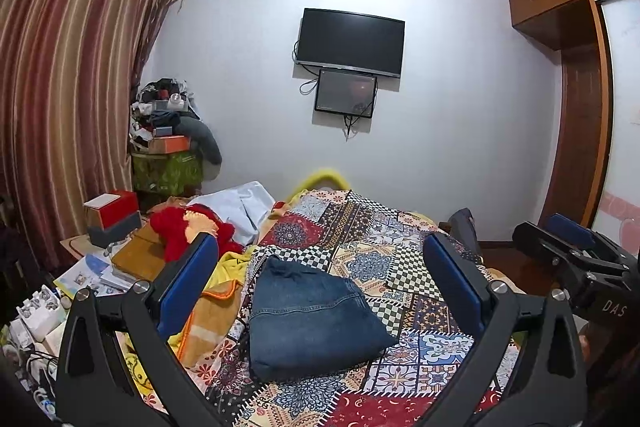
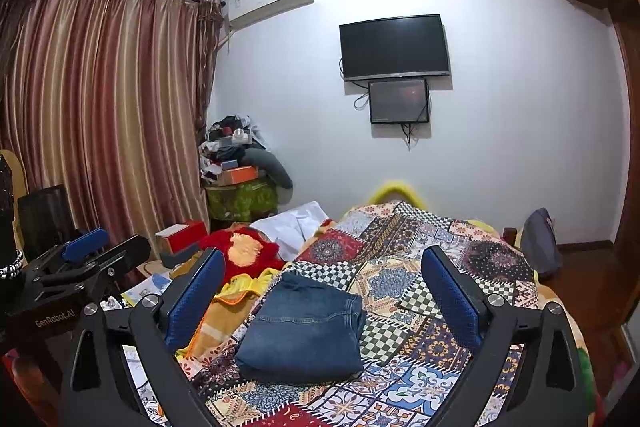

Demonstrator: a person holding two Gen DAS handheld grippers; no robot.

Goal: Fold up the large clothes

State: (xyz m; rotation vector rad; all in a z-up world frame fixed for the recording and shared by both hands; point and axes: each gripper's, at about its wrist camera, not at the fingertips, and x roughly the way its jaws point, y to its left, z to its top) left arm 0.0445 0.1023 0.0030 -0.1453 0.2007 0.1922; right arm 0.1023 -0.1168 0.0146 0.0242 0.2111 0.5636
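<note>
A folded pair of blue jeans [image 1: 312,319] lies as a compact bundle on the patchwork bedspread [image 1: 384,251]. My left gripper [image 1: 320,267] hovers over it with its blue pads wide apart and nothing between them. In the right wrist view the same jeans [image 2: 304,327] rest flat on the bedspread [image 2: 420,291], and my right gripper [image 2: 324,279] stands open above them, touching nothing. The right gripper [image 1: 568,239] also shows at the right edge of the left wrist view, and the left gripper [image 2: 84,247] at the left edge of the right wrist view.
A red plush blanket [image 1: 188,231] and a white cloth [image 1: 240,207] lie at the bed's left. A cluttered side table with a red box [image 1: 112,209] stands beside striped curtains [image 1: 68,87]. A television [image 1: 350,43] hangs on the far wall; a wooden wardrobe [image 1: 580,107] is at right.
</note>
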